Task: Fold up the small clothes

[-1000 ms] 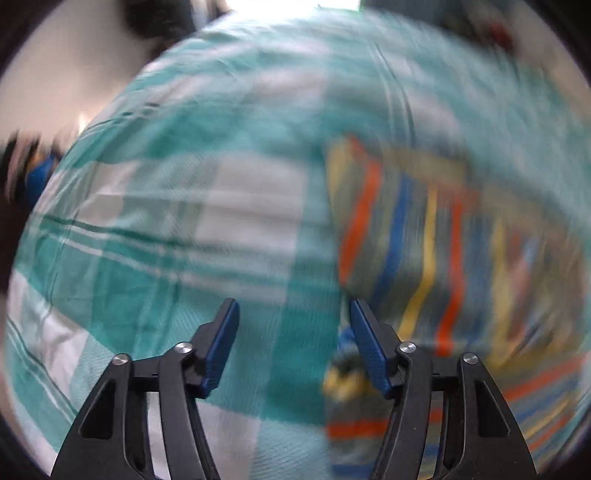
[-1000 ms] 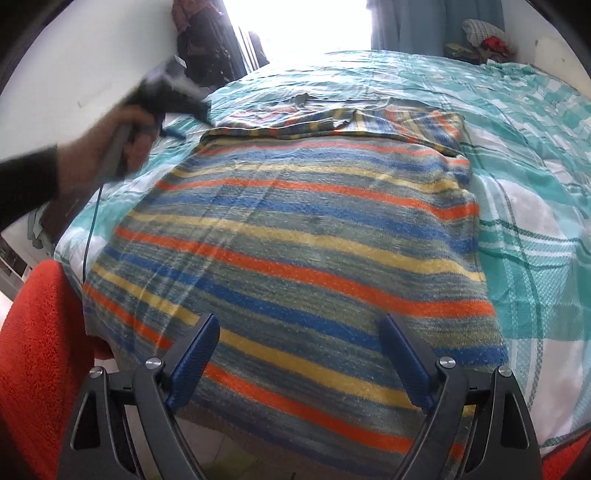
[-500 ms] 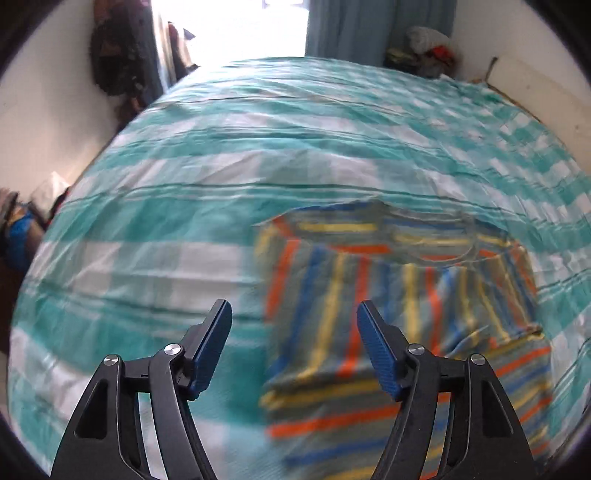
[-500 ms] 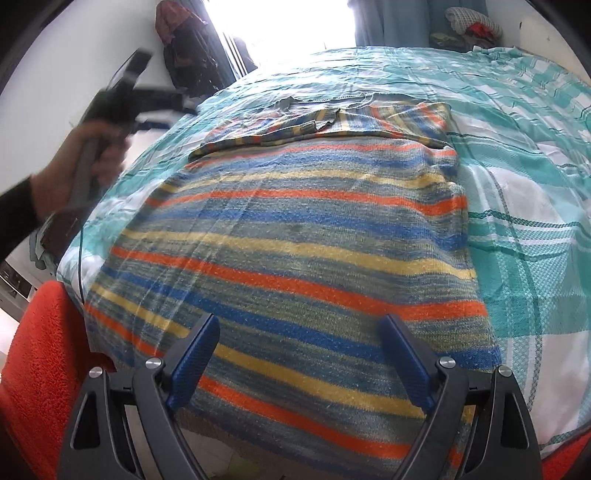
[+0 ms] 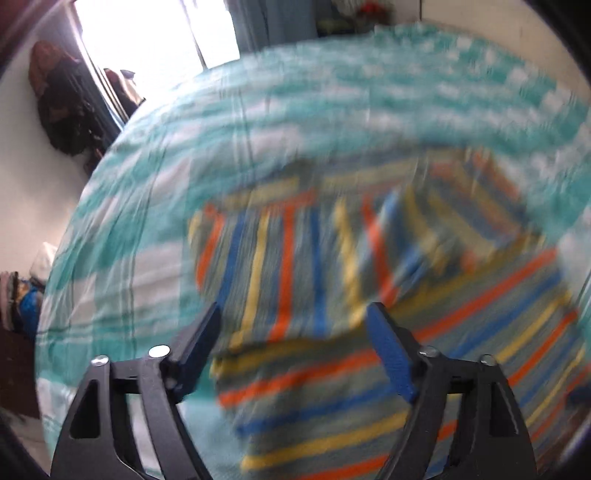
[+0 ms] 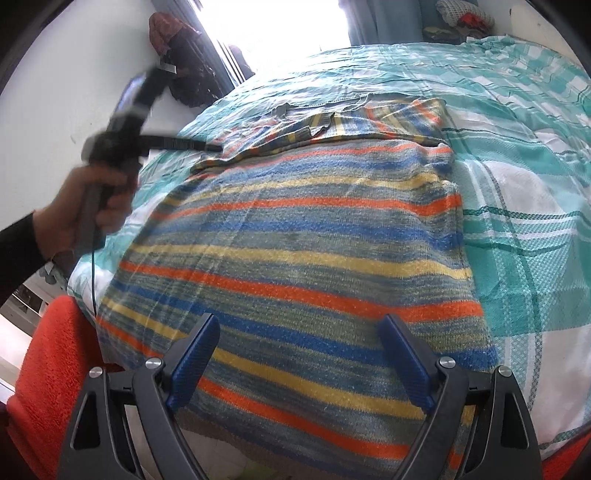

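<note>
A knitted sweater [image 6: 295, 251] striped in orange, blue, yellow and grey-green lies flat on the bed, its upper part folded over at the far end. The left wrist view is blurred and shows the folded part [image 5: 295, 258] lying crosswise on the body. My left gripper [image 5: 295, 347] hovers above that fold; its jaws are opening and nothing is between them. From the right wrist view the left gripper [image 6: 184, 142] appears at the sweater's far left, held by a hand [image 6: 85, 210]. My right gripper [image 6: 299, 354] stands open over the sweater's near hem, empty.
The bed has a teal and white checked sheet [image 6: 524, 206]. A red fuzzy item [image 6: 48, 369] sits at the near left bed edge. A bright window [image 6: 295, 29], dark hanging clothes [image 6: 184, 66] and a clothes pile [image 6: 461, 18] lie beyond.
The left gripper has drawn back and risen from the sweater's far left edge, rolled, and opened its jaws wider. The right gripper has stayed where it was.
</note>
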